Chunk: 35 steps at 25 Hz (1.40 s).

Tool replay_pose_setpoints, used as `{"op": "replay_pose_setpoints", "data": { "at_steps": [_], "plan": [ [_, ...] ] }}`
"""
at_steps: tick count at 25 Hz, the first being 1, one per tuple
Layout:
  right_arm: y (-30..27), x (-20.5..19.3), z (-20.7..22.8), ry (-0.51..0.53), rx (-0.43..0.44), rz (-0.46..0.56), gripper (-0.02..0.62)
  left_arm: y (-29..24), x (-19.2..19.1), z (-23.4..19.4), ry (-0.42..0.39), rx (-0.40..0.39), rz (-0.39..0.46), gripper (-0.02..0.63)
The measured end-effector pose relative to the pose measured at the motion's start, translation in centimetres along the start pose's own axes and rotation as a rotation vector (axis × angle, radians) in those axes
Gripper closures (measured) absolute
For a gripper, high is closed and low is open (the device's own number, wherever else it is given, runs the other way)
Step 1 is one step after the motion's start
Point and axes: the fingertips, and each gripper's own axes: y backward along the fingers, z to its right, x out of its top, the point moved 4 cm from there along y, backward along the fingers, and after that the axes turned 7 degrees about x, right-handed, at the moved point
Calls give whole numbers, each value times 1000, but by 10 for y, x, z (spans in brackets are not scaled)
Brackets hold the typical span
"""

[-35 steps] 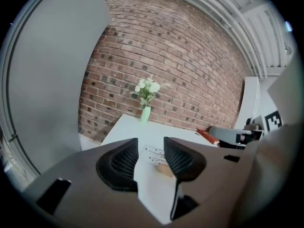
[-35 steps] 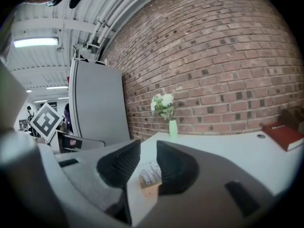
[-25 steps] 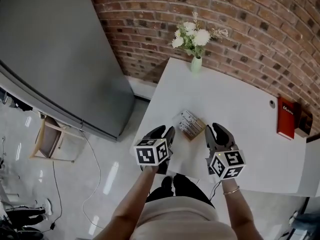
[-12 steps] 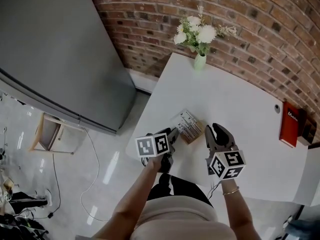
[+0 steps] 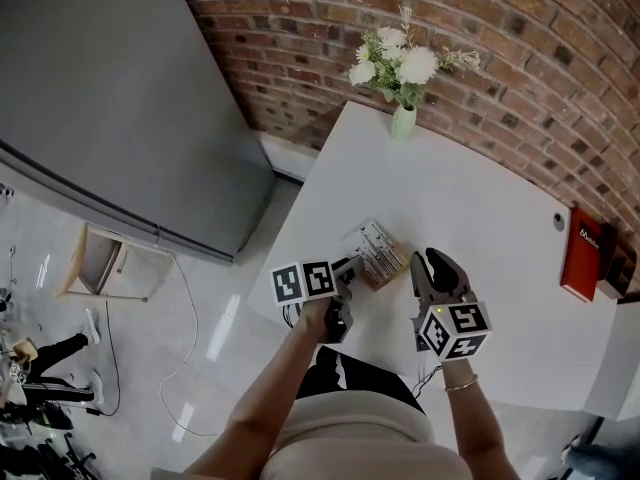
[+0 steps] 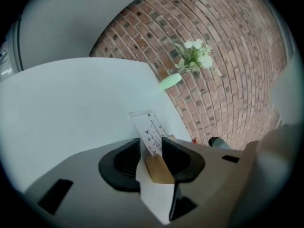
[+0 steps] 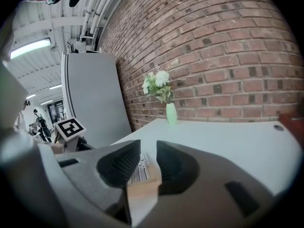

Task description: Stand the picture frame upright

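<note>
The picture frame (image 5: 375, 251), a clear sheet printed with small dark figures and edged in light wood, lies flat on the white table (image 5: 480, 198) near its front left corner. My left gripper (image 5: 348, 269) is at the frame's near left corner. In the left gripper view the wooden end (image 6: 159, 170) lies between the open jaws (image 6: 152, 151), with a sliver of table showing beside one pad. My right gripper (image 5: 430, 262) hovers open just right of the frame. The right gripper view (image 7: 148, 163) looks along its jaws at the frame (image 7: 139, 171).
A green vase of white flowers (image 5: 403, 118) stands at the table's far edge against the brick wall. A red book (image 5: 580, 253) lies at the right end. A tall grey cabinet (image 5: 120, 98) and a wooden stool (image 5: 100, 268) stand left of the table.
My left gripper has turned and moved right, up to the frame's near left corner. The right gripper and the frame have stayed put.
</note>
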Motion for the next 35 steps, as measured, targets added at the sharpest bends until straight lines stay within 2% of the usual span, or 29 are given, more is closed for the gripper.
{"op": "replay_pose_setpoints", "data": {
  "at_steps": [9,16,20,27,35],
  "plan": [
    [1,-1,6,-4,-1,-9,506,-9,-6,-2,115,-24,-44,483],
    [-3,-8,4,13,35,-68,506,-16,-5,-1,158,-58,-58,511],
    [-10,-16,1,39,65,-145,506,-17,-4,-1,157,-57,-59,529],
    [-35,-33,7,120,91,-365,505,-17,-4,-1,159,-49,-59,534],
    [-59,-43,13,181,116,-524,491,-17,-5,-1,155,-45,-59,534]
  ]
}}
